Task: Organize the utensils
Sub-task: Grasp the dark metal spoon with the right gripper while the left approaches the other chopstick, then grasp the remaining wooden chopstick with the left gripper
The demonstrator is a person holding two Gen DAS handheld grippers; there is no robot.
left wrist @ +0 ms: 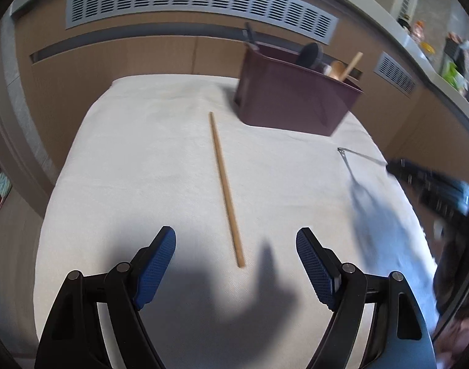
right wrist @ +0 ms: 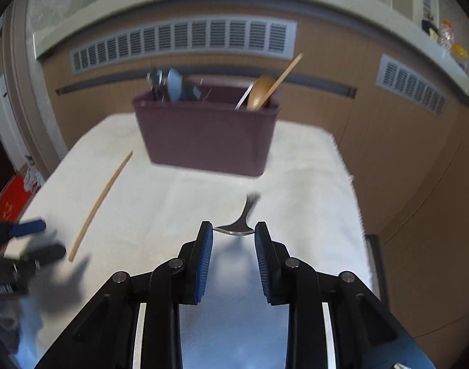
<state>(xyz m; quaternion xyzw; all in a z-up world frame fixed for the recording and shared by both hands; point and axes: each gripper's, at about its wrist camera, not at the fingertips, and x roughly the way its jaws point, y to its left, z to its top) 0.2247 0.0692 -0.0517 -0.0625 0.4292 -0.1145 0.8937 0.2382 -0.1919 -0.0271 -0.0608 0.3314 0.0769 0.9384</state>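
Note:
A long wooden chopstick (left wrist: 225, 189) lies on the white cloth, its near end between and just ahead of my open, empty left gripper (left wrist: 236, 243). It also shows in the right wrist view (right wrist: 99, 206) at the left. My right gripper (right wrist: 233, 230) is shut on a metal fork (right wrist: 242, 220), held above the cloth, tines pointing toward the maroon utensil bin (right wrist: 206, 133). In the left wrist view the right gripper (left wrist: 391, 166) with the fork (left wrist: 357, 153) is at the right, near the bin (left wrist: 292, 98). The bin holds a wooden spoon (right wrist: 259, 92) and dark utensils (right wrist: 169, 84).
The white cloth (left wrist: 142, 160) covers a small table. A wood-panelled wall with vents (left wrist: 200, 6) stands close behind it. A ledge with bottles and clutter (left wrist: 449, 58) runs at the right. My left gripper (right wrist: 28, 230) shows blurred at the left of the right wrist view.

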